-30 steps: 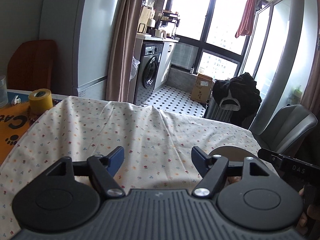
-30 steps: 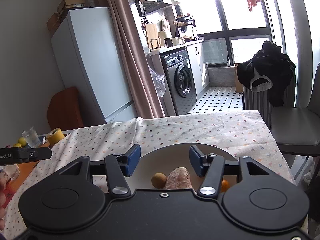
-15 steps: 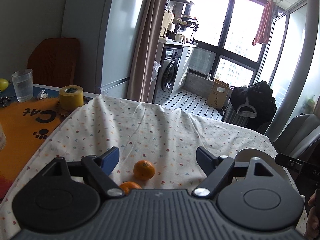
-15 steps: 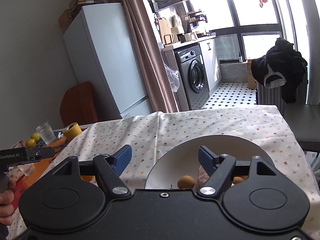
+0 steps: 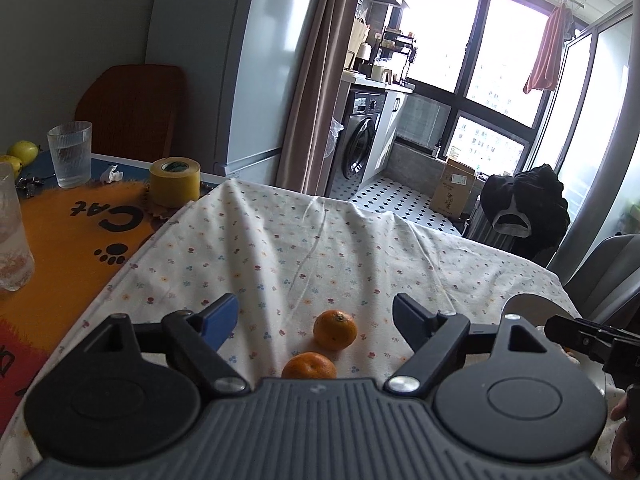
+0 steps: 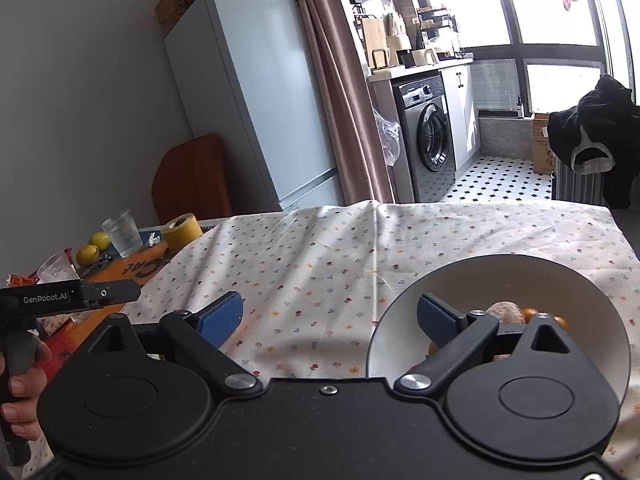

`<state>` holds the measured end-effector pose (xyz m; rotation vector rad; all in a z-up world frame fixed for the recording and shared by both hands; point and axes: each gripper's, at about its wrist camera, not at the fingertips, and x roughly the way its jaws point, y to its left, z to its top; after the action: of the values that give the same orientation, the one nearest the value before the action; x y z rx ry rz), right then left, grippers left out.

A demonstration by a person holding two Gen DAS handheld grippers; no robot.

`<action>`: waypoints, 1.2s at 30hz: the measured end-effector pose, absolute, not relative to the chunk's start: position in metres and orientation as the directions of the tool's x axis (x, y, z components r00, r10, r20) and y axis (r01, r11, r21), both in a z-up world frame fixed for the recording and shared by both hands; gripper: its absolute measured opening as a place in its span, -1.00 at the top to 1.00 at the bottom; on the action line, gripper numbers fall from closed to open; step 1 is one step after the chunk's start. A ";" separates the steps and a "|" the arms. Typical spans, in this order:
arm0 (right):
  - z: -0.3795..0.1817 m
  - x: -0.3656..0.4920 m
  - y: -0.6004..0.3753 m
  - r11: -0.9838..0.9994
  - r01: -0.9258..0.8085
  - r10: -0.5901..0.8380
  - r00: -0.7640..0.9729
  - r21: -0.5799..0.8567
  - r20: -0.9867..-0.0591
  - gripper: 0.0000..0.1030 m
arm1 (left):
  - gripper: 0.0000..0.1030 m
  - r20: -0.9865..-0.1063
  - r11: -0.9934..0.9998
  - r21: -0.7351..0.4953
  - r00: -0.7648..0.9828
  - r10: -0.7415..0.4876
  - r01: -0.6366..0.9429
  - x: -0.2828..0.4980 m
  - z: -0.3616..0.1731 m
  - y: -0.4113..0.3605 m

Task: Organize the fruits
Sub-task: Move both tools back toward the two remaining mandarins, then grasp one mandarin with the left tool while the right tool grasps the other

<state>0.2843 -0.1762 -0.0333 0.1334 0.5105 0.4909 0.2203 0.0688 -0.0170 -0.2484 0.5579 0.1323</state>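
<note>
**Both grippers wide open, empty**

Left gripper (image 5: 314,318) hovers spread over two mandarins (image 5: 334,329) lying on the floral tablecloth (image 5: 320,240). Right gripper (image 6: 330,316), equally spread, holds nothing beside the white bowl (image 6: 560,280) containing fruit.

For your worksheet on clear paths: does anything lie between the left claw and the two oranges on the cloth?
Nothing visible does. The open left claw faces both oranges over bare cloth.

Orange mat (image 5: 60,236) reads "Cat" w/ paw print — left tool (image 6: 72,298) marked "GenRobot.AI".
</note>
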 end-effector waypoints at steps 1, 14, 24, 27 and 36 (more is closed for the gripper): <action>-0.034 0.284 -0.173 0.873 -0.424 0.488 0.755 0.242 -0.437 -0.88 | -0.61 -0.545 0.962 -0.193 0.836 0.060 -0.194 0.221 -0.019 0.070; -0.045 0.283 -0.147 0.839 -0.483 0.543 0.703 0.252 -0.459 -0.88 | -0.53 -0.585 0.952 -0.212 0.809 0.055 -0.218 0.218 -0.050 0.076; -0.056 0.282 -0.127 0.817 -0.529 0.567 0.660 0.231 -0.494 -0.88 | -0.22 -0.629 0.952 -0.220 0.777 0.029 -0.213 0.230 -0.074 0.069; -0.058 0.282 -0.119 0.811 -0.545 0.569 0.652 0.213 -0.501 -0.88 | -0.03 -0.641 0.951 -0.224 0.768 0.020 -0.212 0.233 -0.080 0.070; -0.063 0.293 -0.098 0.790 -0.575 0.591 0.623 0.212 -0.513 -0.86 | 0.29 -0.640 0.949 -0.249 0.768 -0.010 -0.195 0.232 -0.079 0.076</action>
<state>0.2932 -0.0980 -0.0633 0.0285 0.5991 0.6701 0.2317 0.0758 -0.0792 -0.3124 0.6905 0.1022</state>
